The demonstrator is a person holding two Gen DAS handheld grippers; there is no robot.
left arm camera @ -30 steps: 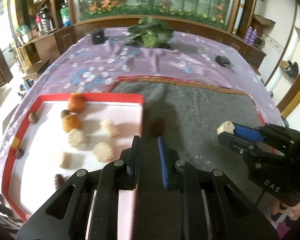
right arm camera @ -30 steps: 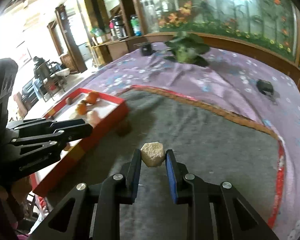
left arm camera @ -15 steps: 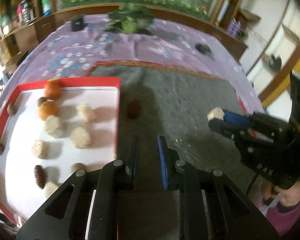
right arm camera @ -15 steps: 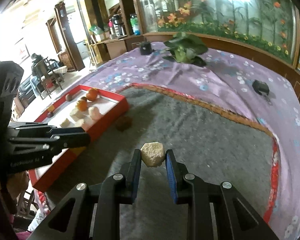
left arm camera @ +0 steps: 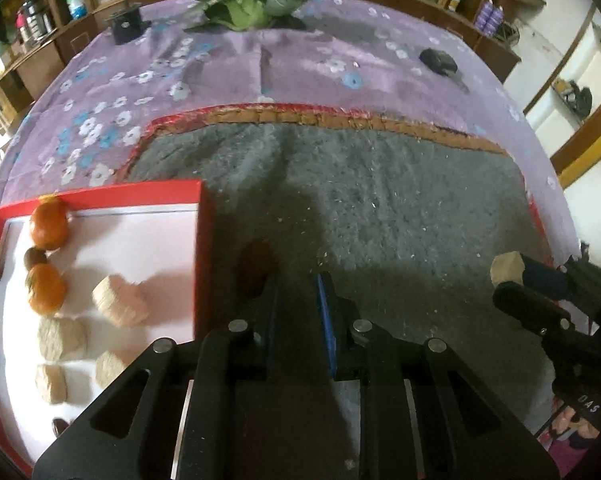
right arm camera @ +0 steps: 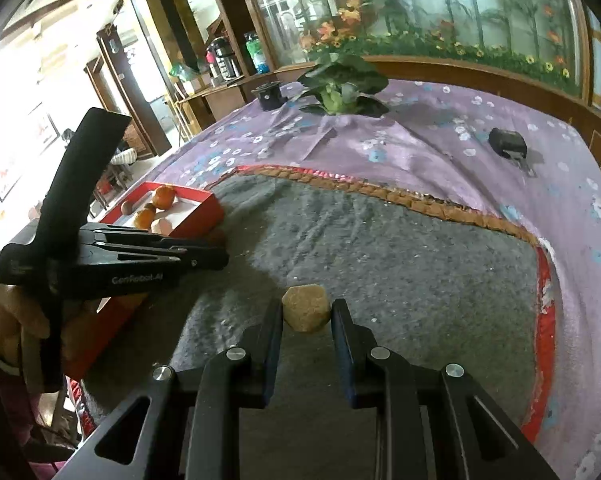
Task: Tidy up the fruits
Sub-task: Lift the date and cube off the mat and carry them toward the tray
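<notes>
A red-rimmed white tray at the left holds two oranges, several beige pieces and small brown fruits. A dark brown fruit lies on the grey mat just right of the tray, close in front of my left gripper, which is open and empty. My right gripper is shut on a beige piece and holds it above the mat; it also shows in the left wrist view. The tray shows in the right wrist view behind my left gripper.
A grey mat with an orange-red border lies on a purple flowered cloth. A leafy green vegetable, a black cup and a small black object sit at the far side. Wooden shelves stand behind.
My left gripper has dropped closer to the dark brown fruit beside the tray. My right gripper keeps hold of the beige piece and has barely moved.
</notes>
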